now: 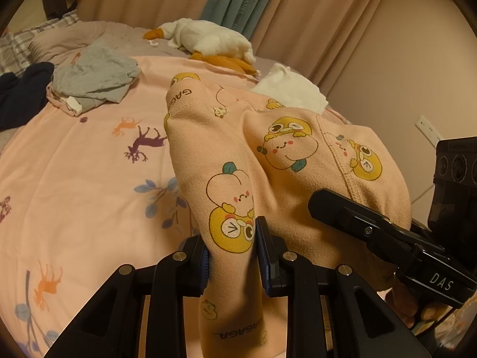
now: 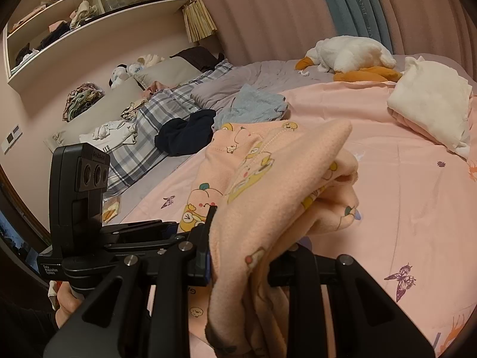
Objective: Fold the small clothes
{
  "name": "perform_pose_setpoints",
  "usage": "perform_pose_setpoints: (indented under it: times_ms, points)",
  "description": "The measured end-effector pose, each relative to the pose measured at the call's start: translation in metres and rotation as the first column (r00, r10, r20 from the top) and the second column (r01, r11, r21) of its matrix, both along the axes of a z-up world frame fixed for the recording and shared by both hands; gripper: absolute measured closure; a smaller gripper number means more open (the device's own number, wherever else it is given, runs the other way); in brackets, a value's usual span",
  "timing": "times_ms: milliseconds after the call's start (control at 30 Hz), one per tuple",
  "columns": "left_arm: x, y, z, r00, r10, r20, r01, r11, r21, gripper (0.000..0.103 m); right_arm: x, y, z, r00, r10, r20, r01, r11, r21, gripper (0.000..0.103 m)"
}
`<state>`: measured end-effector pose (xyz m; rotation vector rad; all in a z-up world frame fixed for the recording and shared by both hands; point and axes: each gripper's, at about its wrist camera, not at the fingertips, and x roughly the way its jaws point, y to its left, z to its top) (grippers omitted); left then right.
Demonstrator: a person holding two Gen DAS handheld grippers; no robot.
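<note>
A small peach garment [image 1: 268,155] printed with yellow cartoon characters is held up over the pink bed sheet [image 1: 83,179]. My left gripper [image 1: 232,256] is shut on one part of its fabric. My right gripper [image 2: 247,253] is shut on another bunched part of the same garment [image 2: 277,185], which drapes over and hides its right finger. The right gripper also shows in the left wrist view [image 1: 387,238] at the right, pressed against the cloth. The left gripper shows in the right wrist view [image 2: 143,232] at the left.
A grey garment pile [image 1: 95,77], dark navy clothes [image 1: 21,95], a white plush goose [image 1: 208,40] and folded white cloth [image 1: 292,88] lie on the bed. Curtains hang behind. Pillows [image 2: 167,71] and wall shelves [image 2: 74,15] are at the left.
</note>
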<state>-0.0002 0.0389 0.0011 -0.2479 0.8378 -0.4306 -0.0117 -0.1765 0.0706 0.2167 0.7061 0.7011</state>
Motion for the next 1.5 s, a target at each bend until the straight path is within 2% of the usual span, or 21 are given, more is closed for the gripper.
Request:
perform_pose_setpoints:
  times_ms: [1500]
  points:
    - [0.041,0.0,-0.024,0.995,0.026,-0.092,-0.024,0.999,0.022,0.079,0.051,0.026,-0.031,0.995,0.006,-0.099,-0.006,1.0,-0.001,0.077]
